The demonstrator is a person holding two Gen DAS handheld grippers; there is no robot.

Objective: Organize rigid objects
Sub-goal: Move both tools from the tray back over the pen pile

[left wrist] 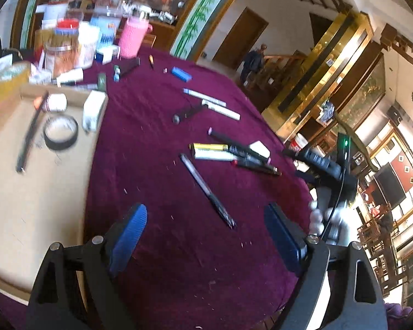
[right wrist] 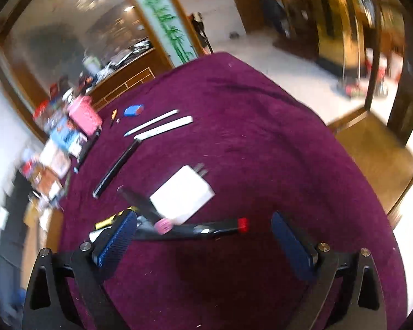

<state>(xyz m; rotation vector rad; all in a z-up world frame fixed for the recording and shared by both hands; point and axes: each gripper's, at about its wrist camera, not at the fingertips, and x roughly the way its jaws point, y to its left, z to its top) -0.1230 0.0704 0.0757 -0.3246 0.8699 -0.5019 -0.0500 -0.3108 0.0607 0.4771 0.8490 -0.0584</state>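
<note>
Pens and markers are lying scattered across the purple tablecloth (left wrist: 157,126) in front of you. Your left gripper (left wrist: 205,228) is hanging above the cloth with its jaws spread wide and nothing between them — a long black pen (left wrist: 208,189) is lying diagonally on the cloth in the gap ahead of the fingers. Beyond it, a yellow marker (left wrist: 209,146) and a white marker (left wrist: 214,155) are sitting side by side, touching a cluster of dark pens and a white adapter (left wrist: 260,148). To your left, a cardboard tray (left wrist: 22,181) is holding a roll of black tape (left wrist: 60,132), a thin black stick and a white box.

Your right gripper (right wrist: 203,236) is also standing wide open, holding nothing. Just ahead of its blue pads, a black marker with a red cap (right wrist: 206,228) is lying crosswise, and a pen with a pink end (right wrist: 143,206) is crossing over it, resting against the white adapter (right wrist: 183,195). Farther back, two white sticks (right wrist: 162,125) are lying parallel, near a blue block (right wrist: 133,110).
</note>
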